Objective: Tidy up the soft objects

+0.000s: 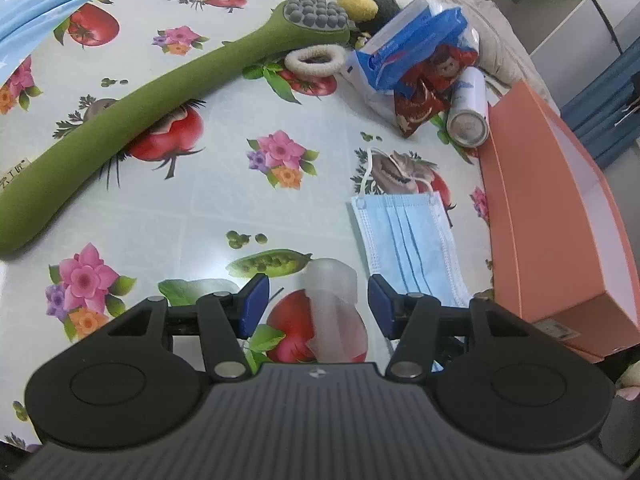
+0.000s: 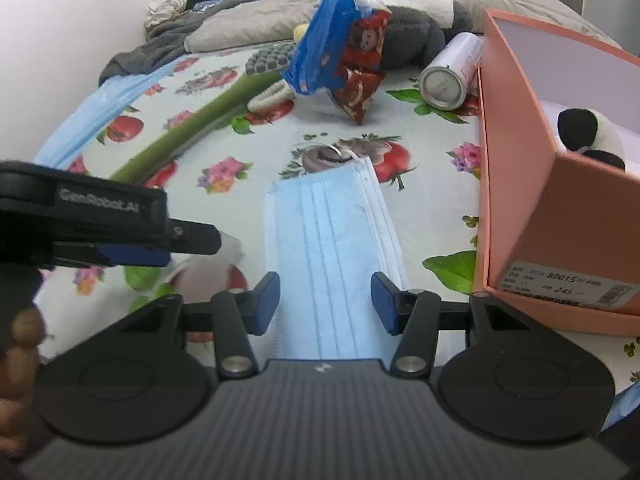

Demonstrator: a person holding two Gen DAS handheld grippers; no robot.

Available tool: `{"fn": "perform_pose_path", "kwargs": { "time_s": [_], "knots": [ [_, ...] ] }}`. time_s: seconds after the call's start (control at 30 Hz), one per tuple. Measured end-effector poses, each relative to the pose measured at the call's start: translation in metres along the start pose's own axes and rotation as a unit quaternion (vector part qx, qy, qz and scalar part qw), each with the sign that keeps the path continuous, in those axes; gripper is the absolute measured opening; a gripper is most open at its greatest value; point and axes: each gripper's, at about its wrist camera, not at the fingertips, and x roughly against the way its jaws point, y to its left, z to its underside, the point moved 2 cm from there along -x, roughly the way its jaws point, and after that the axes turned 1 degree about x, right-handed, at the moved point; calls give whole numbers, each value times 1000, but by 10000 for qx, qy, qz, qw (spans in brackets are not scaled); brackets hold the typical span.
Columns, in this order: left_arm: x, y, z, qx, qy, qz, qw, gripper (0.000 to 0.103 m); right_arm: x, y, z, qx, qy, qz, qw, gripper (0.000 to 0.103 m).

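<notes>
Right wrist view: blue face mask lies flat on floral cloth betw. right gripper fingers, jaws apart w/ no pad touching it, just beside pink box; left gripper also open, straddling translucent squishy piece.

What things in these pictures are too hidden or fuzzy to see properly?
- Black-and-white plush toy, right wrist view: the orange box wall hides most of it.
- Translucent object, left wrist view: see-through and blurred between the left gripper fingers; what it is can't be told.
- Green massager, left wrist view: its handle end is cut off by the left edge.
- Box label, right wrist view: print too small.
</notes>
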Motion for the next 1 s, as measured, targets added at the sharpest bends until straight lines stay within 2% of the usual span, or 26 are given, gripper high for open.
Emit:
{"fn": "perform_pose_path", "kwargs": {
  "time_s": [0.2,0.27,0.37,0.47,0.73,0.8,0.87,1.0],
  "knots": [
    [-9,-9,4,-173,31,-116,9998,61,-10,3,5,435,15,153,9989,50],
    [-10,-15,5,-358,39,-241,9991,61,-11,5,7,547,24,229,9982,36],
    [-10,-17,6,-371,39,-250,9990,59,-9,4,6,584,46,213,9981,17],
    [-9,-19,8,-370,47,-266,9989,59,-8,0,6,527,71,179,9984,7],
    [-8,-26,13,-470,51,-245,9986,52,3,-6,3,365,36,111,9993,6],
    [-8,-26,13,-451,23,-239,9987,44,6,-7,3,350,19,114,9993,6],
    [-9,-26,12,-442,51,-237,9987,30,7,-8,1,335,3,113,9994,5],
    [-10,-26,12,-428,83,-264,9987,20,11,-9,-2,301,-56,126,9995,5]
  ]
}}
